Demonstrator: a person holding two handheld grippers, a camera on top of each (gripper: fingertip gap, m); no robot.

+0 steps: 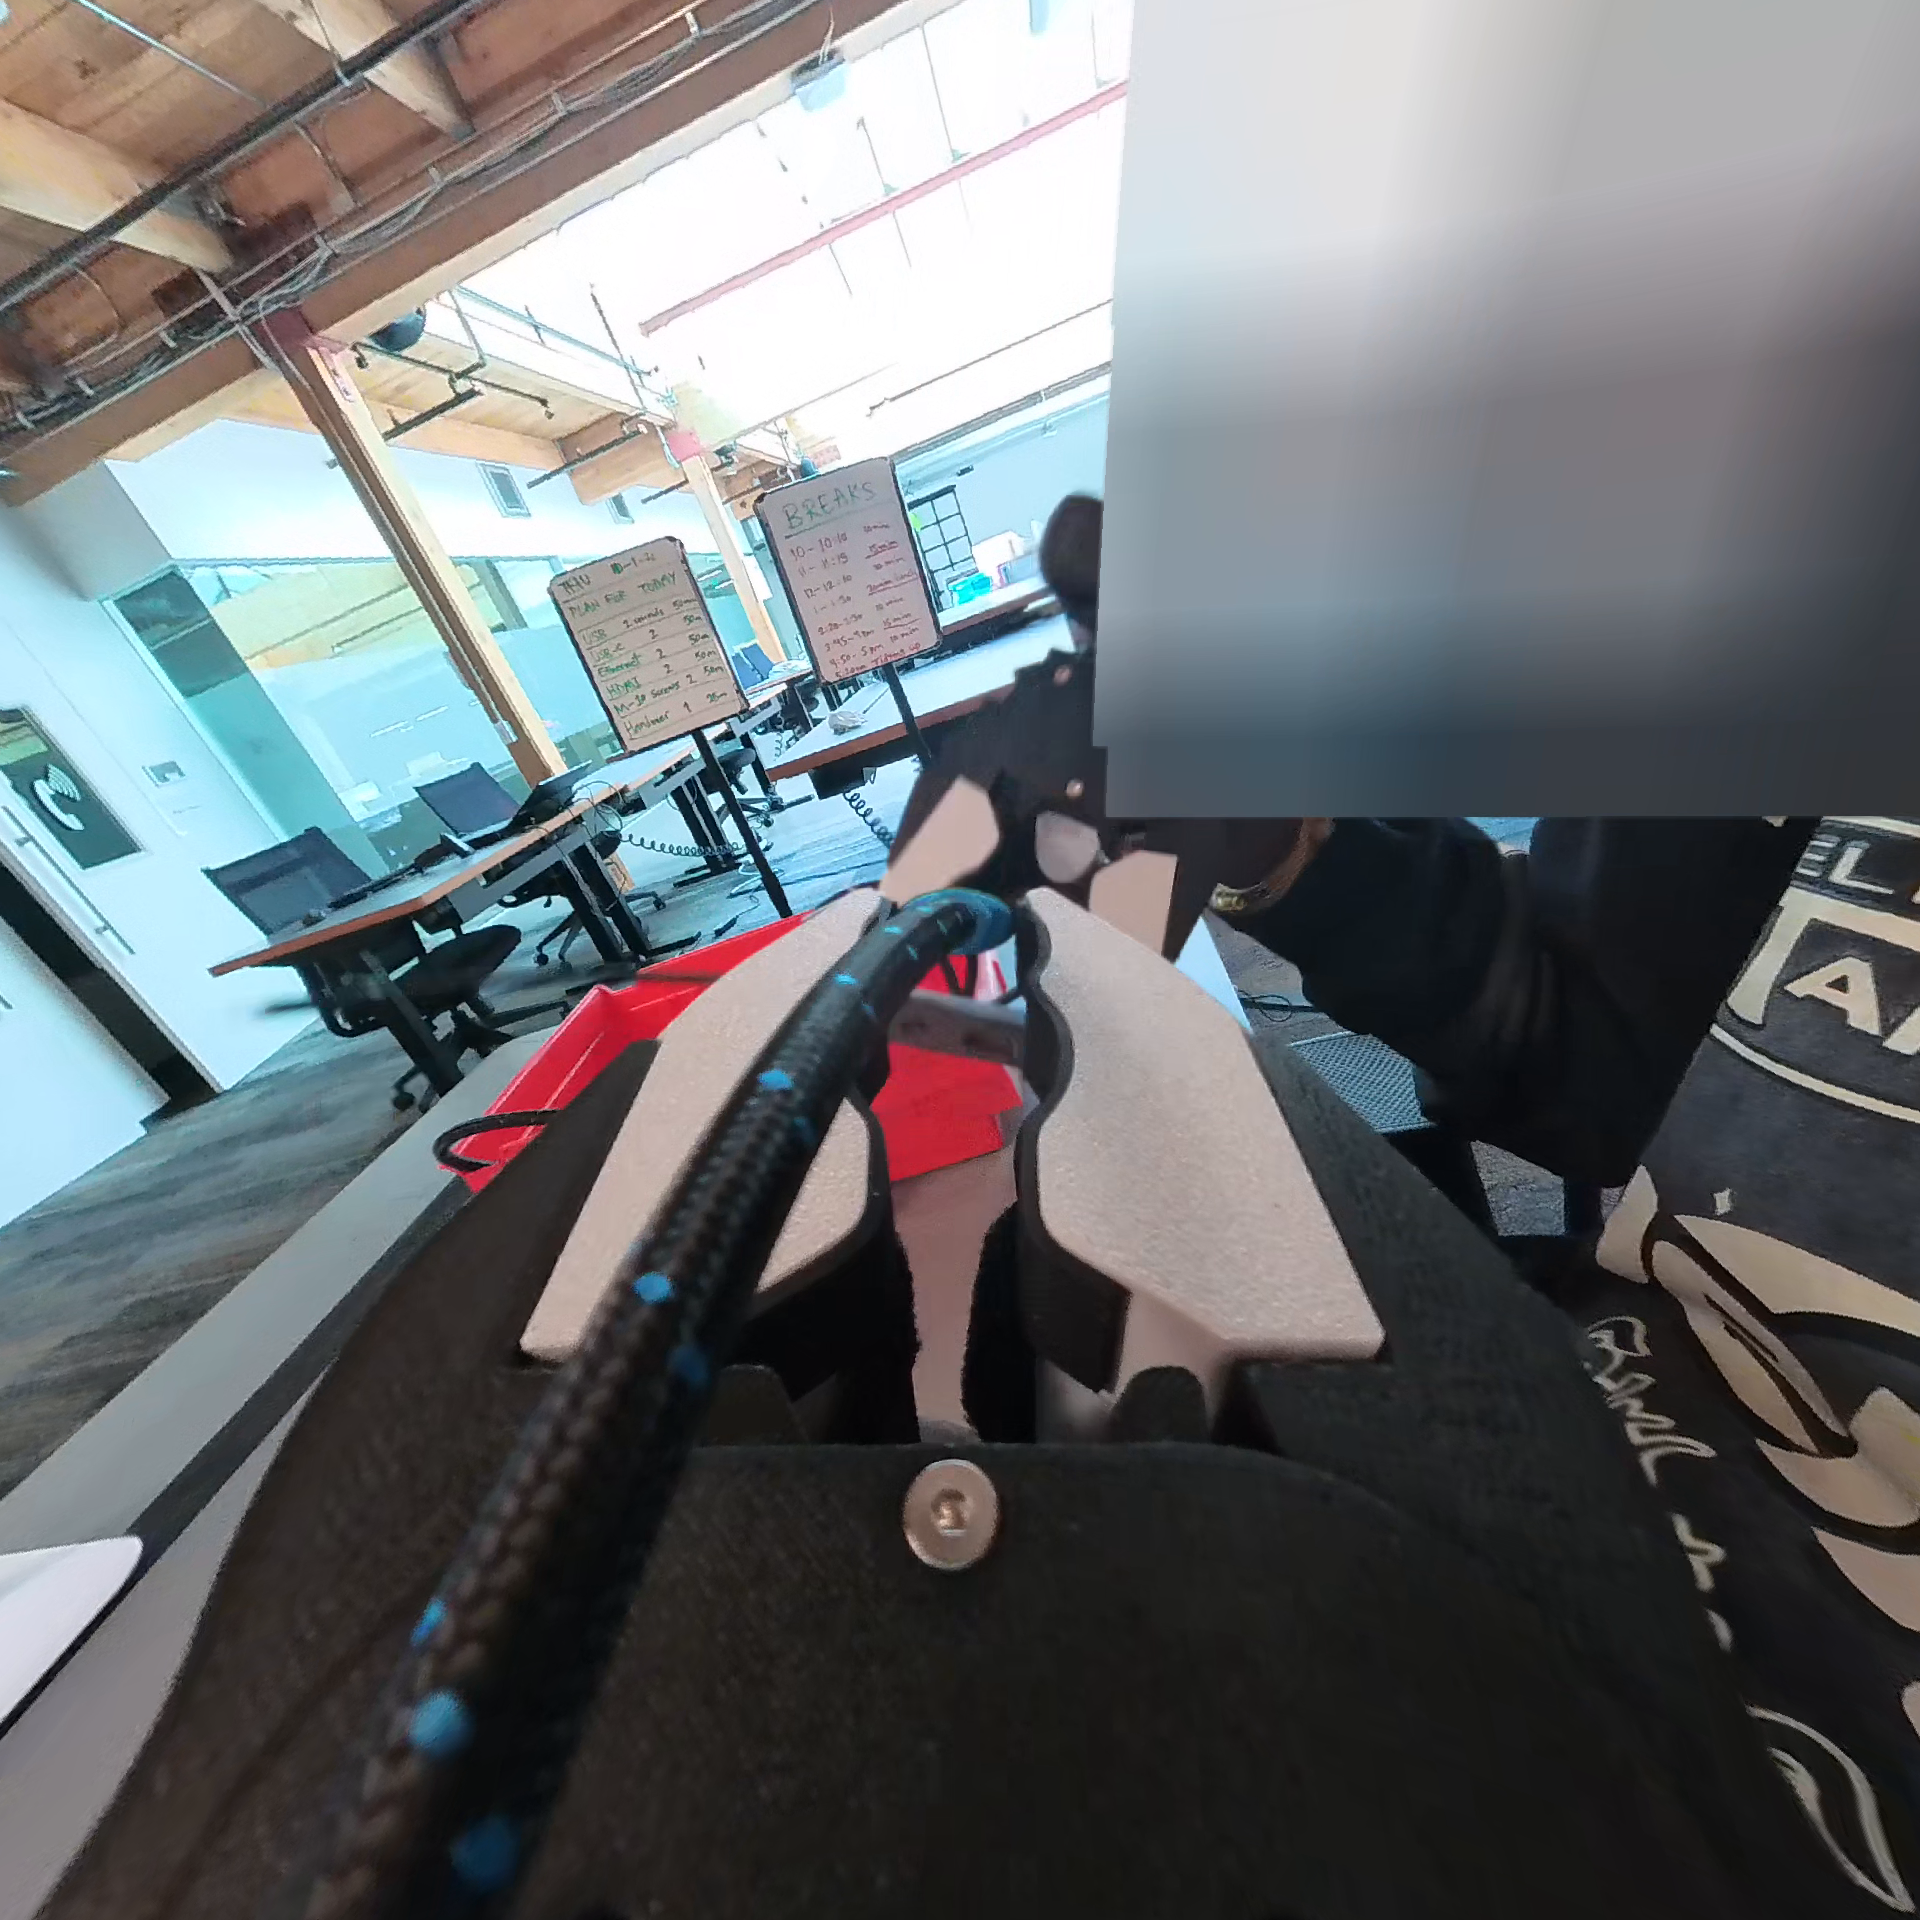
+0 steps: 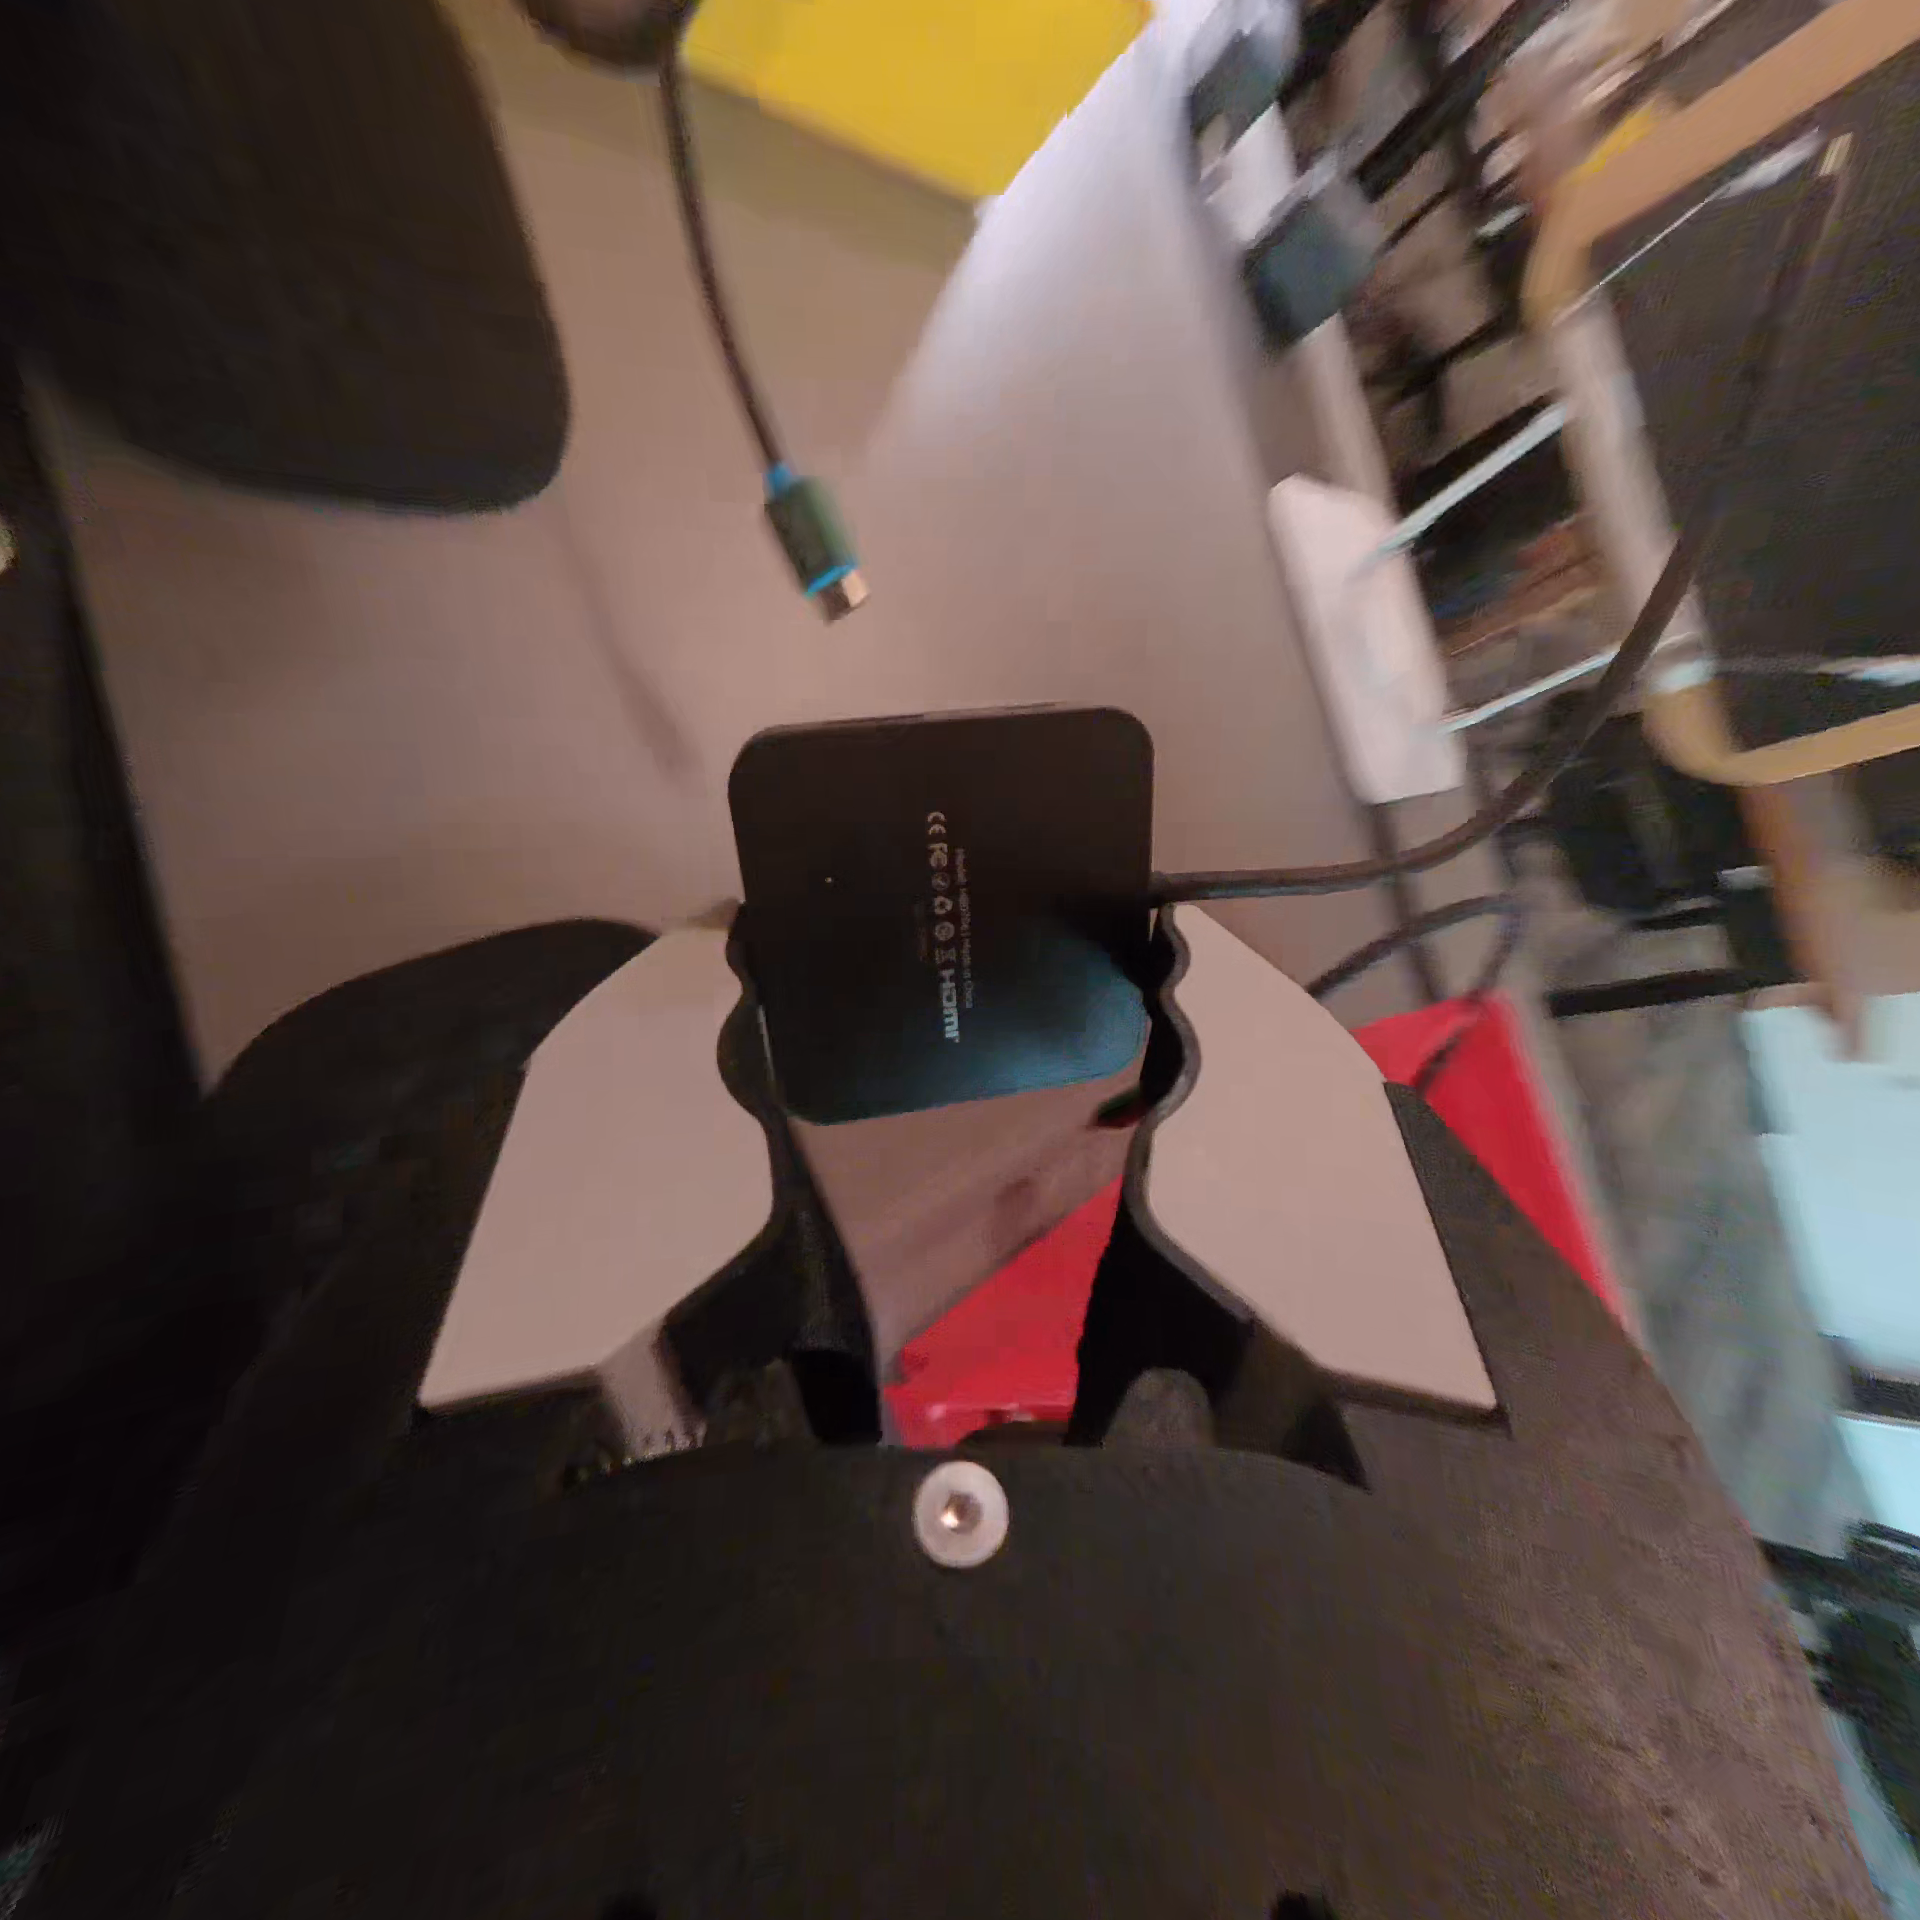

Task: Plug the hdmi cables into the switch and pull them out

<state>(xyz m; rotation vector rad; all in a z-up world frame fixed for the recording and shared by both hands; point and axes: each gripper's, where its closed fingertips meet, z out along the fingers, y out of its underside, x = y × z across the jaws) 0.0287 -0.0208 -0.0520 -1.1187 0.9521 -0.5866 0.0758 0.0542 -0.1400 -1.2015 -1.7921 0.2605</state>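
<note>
My left gripper (image 1: 1000, 916) is shut on a black braided HDMI cable (image 1: 774, 1081) with blue flecks. The cable runs up over the left finger to the tips. In the right wrist view the cable's plug (image 2: 821, 551), black with blue bands, hangs free in the air above the switch. My right gripper (image 2: 945, 920) is shut on the flat black HDMI switch (image 2: 935, 831) and holds it by its near half. A second black cable (image 2: 1351, 871) is plugged into the switch's right side. The right gripper also shows farther off in the left wrist view (image 1: 1023, 831), held by a black-sleeved arm.
A red tray (image 1: 935, 1101) lies on the grey table below both grippers and also shows in the right wrist view (image 2: 1496, 1122). A yellow bin (image 2: 914, 83) stands at the far end of the table and a white object (image 2: 1361, 644) at its edge. Desks, chairs and two whiteboards stand beyond.
</note>
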